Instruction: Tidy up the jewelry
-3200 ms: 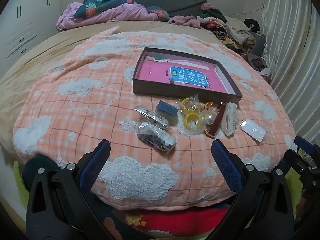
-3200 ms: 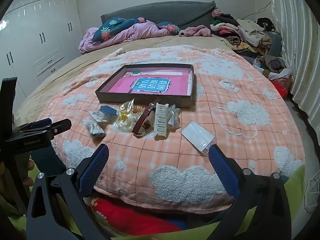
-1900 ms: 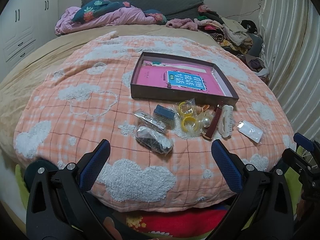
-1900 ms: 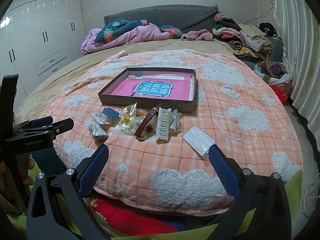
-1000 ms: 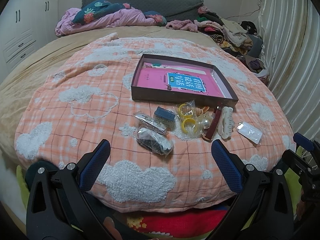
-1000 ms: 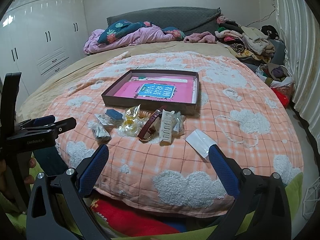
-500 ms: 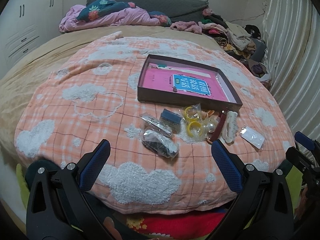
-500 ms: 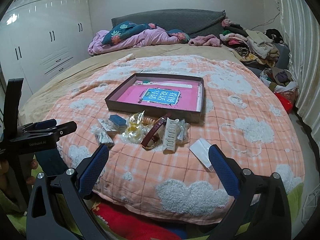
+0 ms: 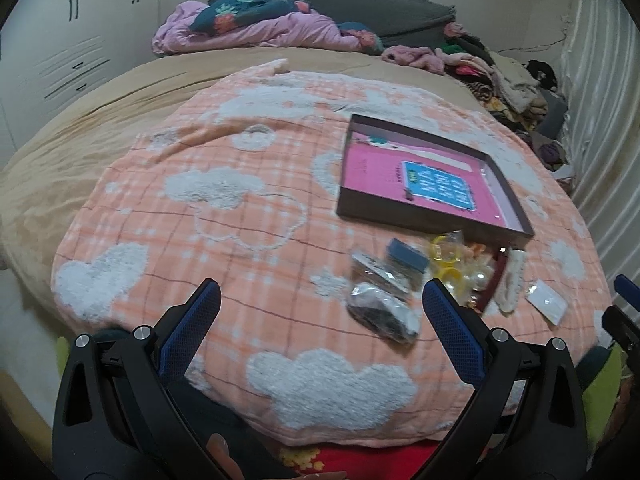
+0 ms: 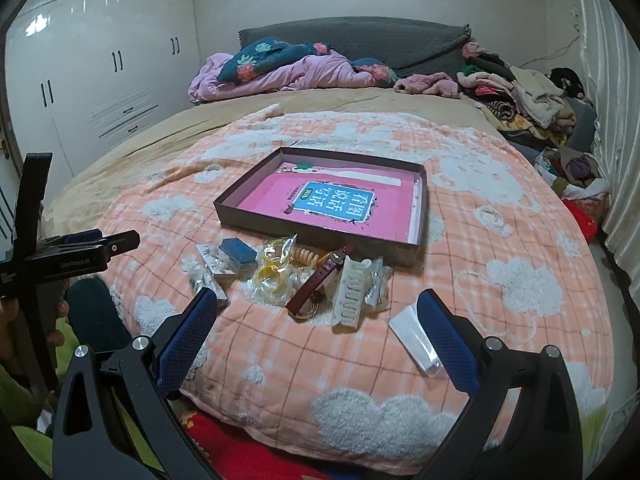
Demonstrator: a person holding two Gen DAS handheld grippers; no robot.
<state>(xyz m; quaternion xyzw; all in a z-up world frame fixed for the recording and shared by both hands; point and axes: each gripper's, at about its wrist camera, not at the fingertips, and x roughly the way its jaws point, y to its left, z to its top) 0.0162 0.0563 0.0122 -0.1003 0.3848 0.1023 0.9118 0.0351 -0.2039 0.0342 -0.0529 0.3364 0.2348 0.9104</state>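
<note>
Both grippers are hovering at the near edge of the bed, each with its blue-padded jaws spread wide and gripping nothing. The left gripper [image 9: 320, 320] is aiming toward the left part of the pile, and the right gripper [image 10: 318, 318] is facing the pile squarely.

The jewelry is lying in a loose cluster on an orange plaid blanket [image 10: 500, 208] with fluffy white clouds, just in front of a shallow dark tray [image 10: 240, 216]. The tray is sitting with its long axis running left to right in the right wrist view and is holding a pink booklet [image 10: 276, 194] with a blue label. In the cluster, a burgundy watch strap [image 10: 316, 280] is lying with its long axis pointing diagonally toward the tray, its buckle end nearest the camera. Just beside it on the right, a cream hair claw clip [image 10: 352, 290] is lying lengthwise, pointing toward the tray as well. To the left, yellow rings in a clear bag [image 10: 272, 268] are touching a coiled orange hair tie [image 10: 306, 257]. Further left are sitting a small blue box [image 10: 238, 249] and a clear bag of dark pieces [image 9: 382, 312]. A flat white packet [image 10: 414, 338] is lying apart to the right, angled diagonally.

Behind, a tan bedspread [image 10: 160, 136] is covering the mattress, with a rumpled lilac quilt [image 10: 288, 74] against a grey headboard [image 10: 360, 42]. White wardrobes [image 10: 100, 80] are lining the left wall, heaped clothes [image 10: 520, 96] are filling the right corner, and pale curtains [image 10: 616, 120] are hanging on the right.
</note>
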